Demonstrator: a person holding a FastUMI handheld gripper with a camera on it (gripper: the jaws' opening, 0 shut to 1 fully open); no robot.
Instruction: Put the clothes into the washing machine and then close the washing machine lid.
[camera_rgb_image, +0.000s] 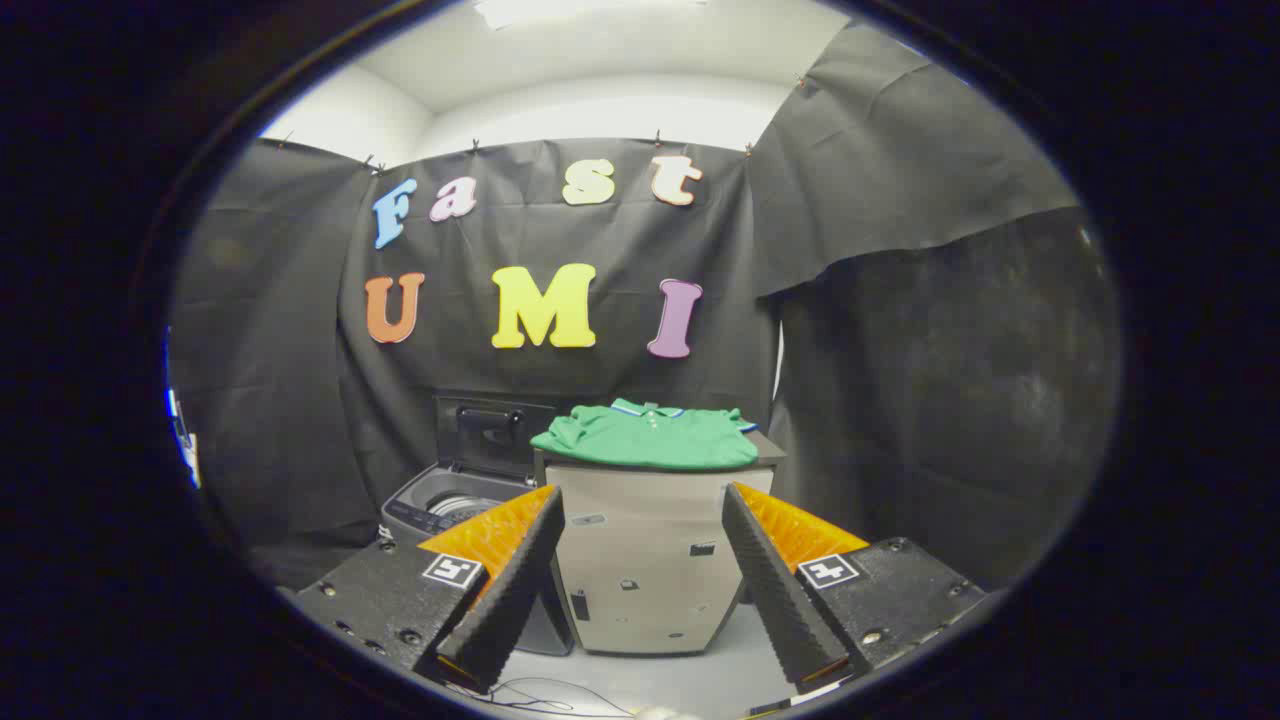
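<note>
- The gripper was held well back from the work, its two fingers spread wide and grasping nothing; the gap between them framed the front of a pale cabinet.
- A folded green polo shirt lay flat on top of that cabinet, beyond the fingers and above the line of their tips, apart from both.
- The washing machine stood just beside the cabinet, on the left finger's side and lower than the cabinet's top; its lid stood raised against the black cloth wall, and part of the drum showed in the opening.
- Step in hand, as judged: the approach to the shirt, before any grasp. No garment could be seen in the drum, and the closing of the lid lay further off.
- The next move would call for an advance up and forward until the fingers bracketed an edge or fold of the shirt, followed by closure on the fabric.
- A thin pinch could let the folded layers slip apart during the carry across to the drum.
</note>
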